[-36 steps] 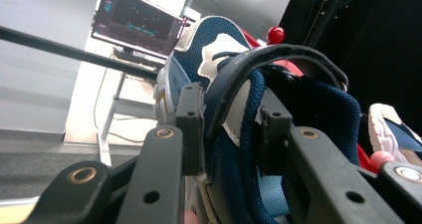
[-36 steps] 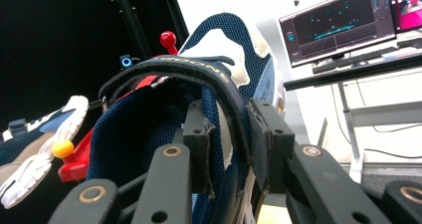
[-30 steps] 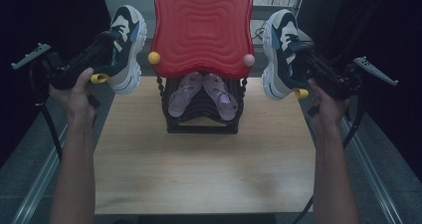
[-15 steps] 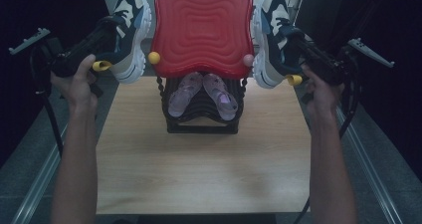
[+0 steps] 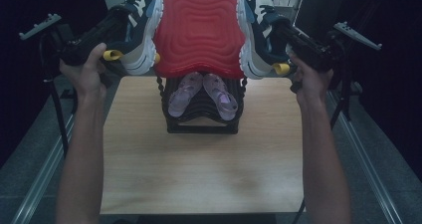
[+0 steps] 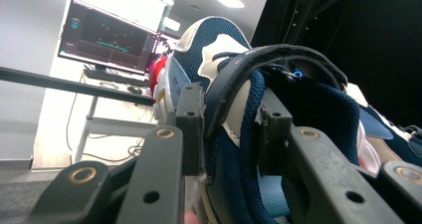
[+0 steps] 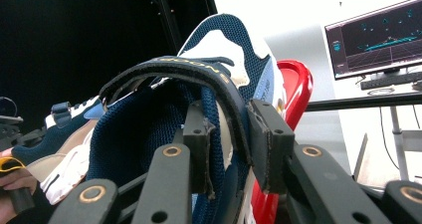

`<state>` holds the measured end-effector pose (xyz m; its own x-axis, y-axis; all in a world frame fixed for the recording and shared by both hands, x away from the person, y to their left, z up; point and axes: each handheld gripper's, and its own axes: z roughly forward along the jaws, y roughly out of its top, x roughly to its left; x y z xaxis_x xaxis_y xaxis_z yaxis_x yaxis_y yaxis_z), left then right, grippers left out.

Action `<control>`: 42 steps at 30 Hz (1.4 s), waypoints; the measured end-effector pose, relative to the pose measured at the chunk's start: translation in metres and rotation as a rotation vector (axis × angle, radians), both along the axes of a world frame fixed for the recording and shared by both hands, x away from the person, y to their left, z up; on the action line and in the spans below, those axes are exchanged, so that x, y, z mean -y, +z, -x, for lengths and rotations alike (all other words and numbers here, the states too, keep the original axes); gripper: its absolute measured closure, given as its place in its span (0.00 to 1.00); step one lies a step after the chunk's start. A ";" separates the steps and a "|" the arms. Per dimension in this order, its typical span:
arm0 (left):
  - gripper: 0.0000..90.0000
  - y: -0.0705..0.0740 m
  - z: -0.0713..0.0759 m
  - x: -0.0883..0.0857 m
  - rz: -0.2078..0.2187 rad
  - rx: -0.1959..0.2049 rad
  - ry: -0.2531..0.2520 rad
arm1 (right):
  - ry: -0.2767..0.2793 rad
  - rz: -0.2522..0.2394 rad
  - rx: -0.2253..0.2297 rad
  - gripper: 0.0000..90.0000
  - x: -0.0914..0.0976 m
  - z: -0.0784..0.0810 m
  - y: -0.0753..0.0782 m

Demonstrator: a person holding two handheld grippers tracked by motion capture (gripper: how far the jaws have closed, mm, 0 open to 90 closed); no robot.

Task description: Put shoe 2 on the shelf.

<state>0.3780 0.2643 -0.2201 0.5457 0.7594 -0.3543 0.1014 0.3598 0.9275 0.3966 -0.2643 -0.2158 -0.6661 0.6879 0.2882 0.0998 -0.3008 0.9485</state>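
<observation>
**Two sneakers held high, one at each side of the red rack top**

Each tool is clamped on a navy-and-white sneaker at its heel collar. In the left gripper view the left tool (image 6: 231, 129) has its pads pressed on either side of the padded collar wall of the left sneaker (image 6: 214, 59), one jaw inside the shoe opening and one outside. The right tool (image 7: 234, 144) grips the right sneaker (image 7: 219, 50) the same way.

From the high view, both shoes hang in the air above the far edge of the counter (image 5: 199, 169), well clear of its surface. The left sneaker (image 5: 142, 25) sits just beside the left rim of the red rack top (image 5: 199, 30), and the right sneaker (image 5: 256, 30) just beside its right rim. Each shoe's long axis runs away from its tool, toe up and toward the far side, sole turned in toward the red panel. A purple pair (image 5: 201, 92) already rests on the black tier below.

The rack stands between the two hands, about equally near to each, so I judge that either shoe has to travel inward and over the red top.
</observation>
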 end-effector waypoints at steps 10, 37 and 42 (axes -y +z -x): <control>0.78 0.013 -0.008 0.017 -0.013 0.009 -0.016 | 0.029 -0.002 0.000 0.79 -0.017 -0.009 0.010; 0.78 0.021 -0.045 0.066 -0.062 -0.010 -0.032 | 0.039 0.059 -0.032 0.79 -0.061 -0.047 0.023; 0.78 0.016 -0.051 0.072 -0.072 -0.012 -0.014 | 0.024 0.098 -0.037 0.79 -0.069 -0.054 0.021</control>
